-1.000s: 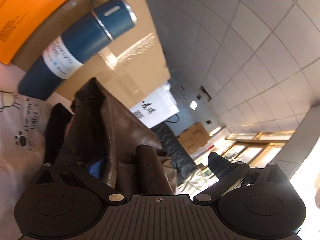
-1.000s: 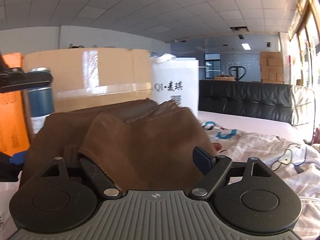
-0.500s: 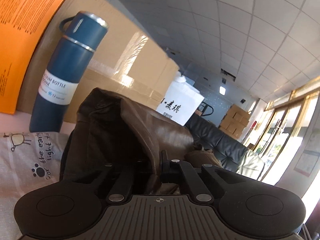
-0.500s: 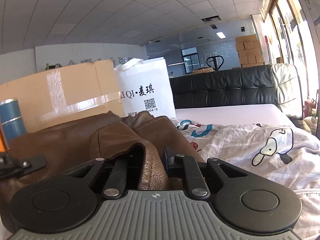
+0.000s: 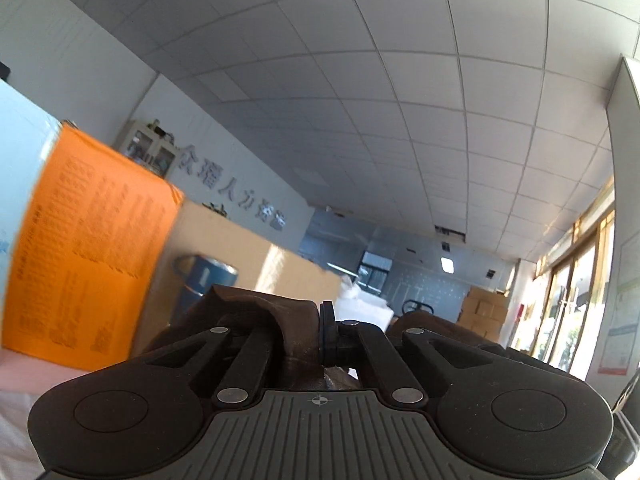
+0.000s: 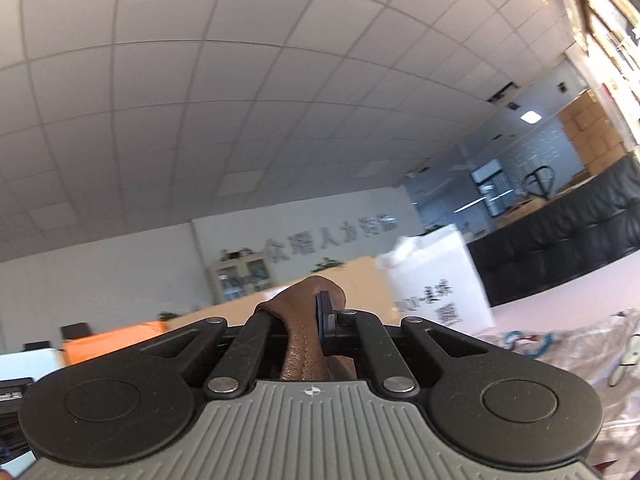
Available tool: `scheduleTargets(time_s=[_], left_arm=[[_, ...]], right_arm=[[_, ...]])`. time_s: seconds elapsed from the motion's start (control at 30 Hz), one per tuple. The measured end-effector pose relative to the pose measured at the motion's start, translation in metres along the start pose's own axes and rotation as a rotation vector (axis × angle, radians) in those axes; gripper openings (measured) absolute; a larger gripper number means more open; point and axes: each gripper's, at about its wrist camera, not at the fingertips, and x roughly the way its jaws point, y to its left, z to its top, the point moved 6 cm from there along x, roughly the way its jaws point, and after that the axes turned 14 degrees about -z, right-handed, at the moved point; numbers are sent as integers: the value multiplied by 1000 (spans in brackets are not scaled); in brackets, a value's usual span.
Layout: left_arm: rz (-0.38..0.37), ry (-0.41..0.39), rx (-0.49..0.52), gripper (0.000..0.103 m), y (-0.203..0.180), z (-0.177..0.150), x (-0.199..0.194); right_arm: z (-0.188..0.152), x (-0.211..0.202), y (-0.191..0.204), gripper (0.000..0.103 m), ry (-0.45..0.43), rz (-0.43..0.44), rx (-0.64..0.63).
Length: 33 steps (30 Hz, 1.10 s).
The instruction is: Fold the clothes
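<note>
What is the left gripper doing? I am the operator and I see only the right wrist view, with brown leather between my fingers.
Observer: The left gripper is shut on the brown leather garment too.
Operator: Is anything standing close behind it?
Observer: Yes, a blue bottle stands behind the garment, before a cardboard box.
Operator: And further to that side?
Observer: An orange box with printed text is beside the bottle; the text is blurred.

My left gripper (image 5: 316, 332): black linkage arms w/ silver rivets, grey ribbed base, crosshair mark, two round black discs, blue pad. Right gripper (image 6: 310, 320): same build.
</note>
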Motion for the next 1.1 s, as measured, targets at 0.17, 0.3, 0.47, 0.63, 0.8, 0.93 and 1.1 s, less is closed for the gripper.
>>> scheduleTargets(time_s=[0.17, 0.3, 0.47, 0.63, 0.8, 0.93, 1.1], left_arm=[[167, -94, 126, 0, 21, 59, -71], [239, -142, 203, 0, 23, 86, -139], [152, 57, 144, 1, 2, 49, -206], [49, 272, 52, 1, -26, 4, -264], [11, 525, 61, 2, -55, -35, -286], [24, 746, 101, 7, -62, -68, -287], [62, 799, 116, 23, -54, -77, -285]], right_arm=[[-3, 2, 67, 3, 194, 232, 106], [-28, 7, 97, 3, 312, 284, 167], [-73, 6, 88, 3, 513, 267, 120], [-108, 8, 49, 3, 635, 181, -15], [-127, 20, 8, 5, 745, 105, -27], [-133, 11, 2, 22, 776, 109, -144], [-123, -10, 14, 81, 794, 314, -297]])
